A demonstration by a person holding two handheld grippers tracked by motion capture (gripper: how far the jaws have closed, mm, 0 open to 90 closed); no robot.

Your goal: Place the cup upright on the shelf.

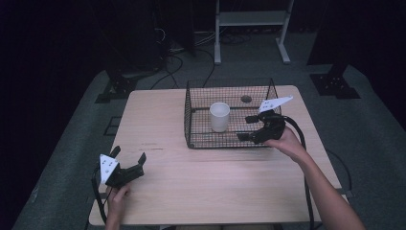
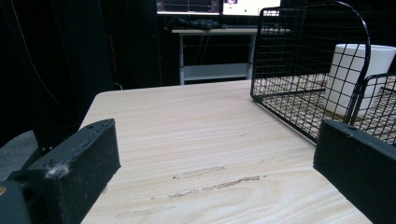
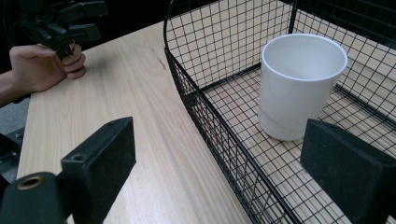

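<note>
White cup (image 1: pixel 219 116) is seen upright inside the wire basket (image 1: pixel 191 125) from the high view, with the right hand-held gripper (image 1: pixel 248 127) at the basket's near right side, jaws apart and empty. Left gripper view: left hand-held gripper (image 2: pixel 212 182) is parked open over the wooden surface (image 2: pixel 196 135). Right gripper view: the basket wall is straddled, so the reach looks underway; lifting over it and closing on the cup is likely needed next.

Your left gripper (image 1: pixel 128 163) rests low with jaws apart; your right gripper (image 1: pixel 248 127), arm outstretched, gapes empty.
</note>
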